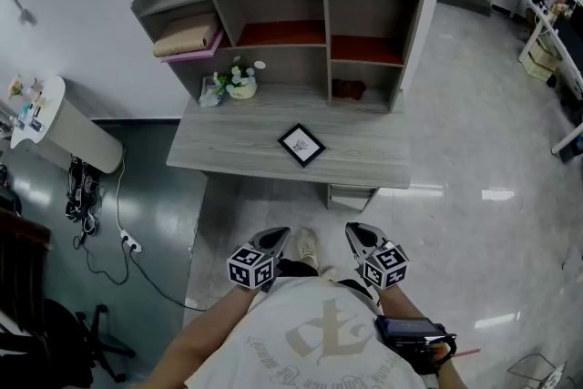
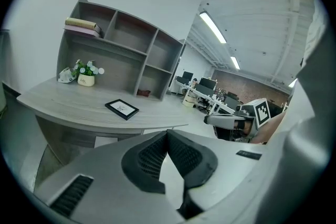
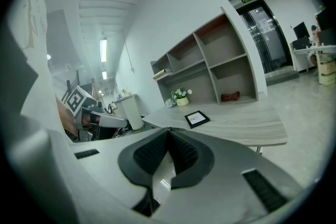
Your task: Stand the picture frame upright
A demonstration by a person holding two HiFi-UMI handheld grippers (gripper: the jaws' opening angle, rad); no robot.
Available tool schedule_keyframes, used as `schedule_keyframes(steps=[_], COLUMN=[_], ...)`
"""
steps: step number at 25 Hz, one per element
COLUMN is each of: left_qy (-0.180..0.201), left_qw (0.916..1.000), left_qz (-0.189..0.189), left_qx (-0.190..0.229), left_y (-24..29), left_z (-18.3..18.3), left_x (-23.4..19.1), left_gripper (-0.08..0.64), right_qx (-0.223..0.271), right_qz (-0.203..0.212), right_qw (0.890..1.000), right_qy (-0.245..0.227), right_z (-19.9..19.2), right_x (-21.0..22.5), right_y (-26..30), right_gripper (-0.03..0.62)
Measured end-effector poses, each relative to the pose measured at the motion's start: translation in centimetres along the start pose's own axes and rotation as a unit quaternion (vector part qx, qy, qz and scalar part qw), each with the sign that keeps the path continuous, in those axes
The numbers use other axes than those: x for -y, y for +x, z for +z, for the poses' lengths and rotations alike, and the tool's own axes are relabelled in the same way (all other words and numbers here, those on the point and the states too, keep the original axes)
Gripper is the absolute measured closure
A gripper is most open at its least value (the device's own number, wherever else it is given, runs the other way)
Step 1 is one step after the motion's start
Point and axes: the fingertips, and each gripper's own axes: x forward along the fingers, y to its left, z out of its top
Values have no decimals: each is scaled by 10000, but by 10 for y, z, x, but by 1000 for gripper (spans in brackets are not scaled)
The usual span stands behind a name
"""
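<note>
Item: picture frame (image 1: 301,145), black-edged, lying flat on the worktop (image 1: 228,150), well ahead of both grippers and roughly midway between them. Left hand-held gripper (image 1: 276,238): clenched, nothing between the jaws. Right hand-held gripper (image 1: 357,233): clenched, empty, held short of the worktop's near edge.

Bright, even indoor light, strip lights (image 2: 212,27) glowing overhead, white glare patches on the glossy floor (image 1: 483,132), soft shadow under the desk (image 1: 228,146), strong fisheye bending and black corners in both gripper views, nearest parts blurred.
</note>
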Motion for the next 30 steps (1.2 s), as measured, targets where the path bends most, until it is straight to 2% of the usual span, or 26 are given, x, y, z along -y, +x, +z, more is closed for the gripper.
schedule_keyframes(steps=[6,16,30], left_qy=[-92,-104,-145], left_qw=[9999,9998,9998], left_qz=[55,-111,-124], left_qx=[-20,-108,-116], left_y=[8,54,132], left_z=[0,12,71], left_x=[-8,-14,-60], left_gripper=[555,555,555], right_qx=[48,-93,-252], right_qz=[-79,-272,-293], right_qw=[9999,9993,9991], right_qy=[130,251,194], right_z=[5,6,47], right_x=[13,52,122], right_y=[3,13,73], right_gripper=[588,588,588])
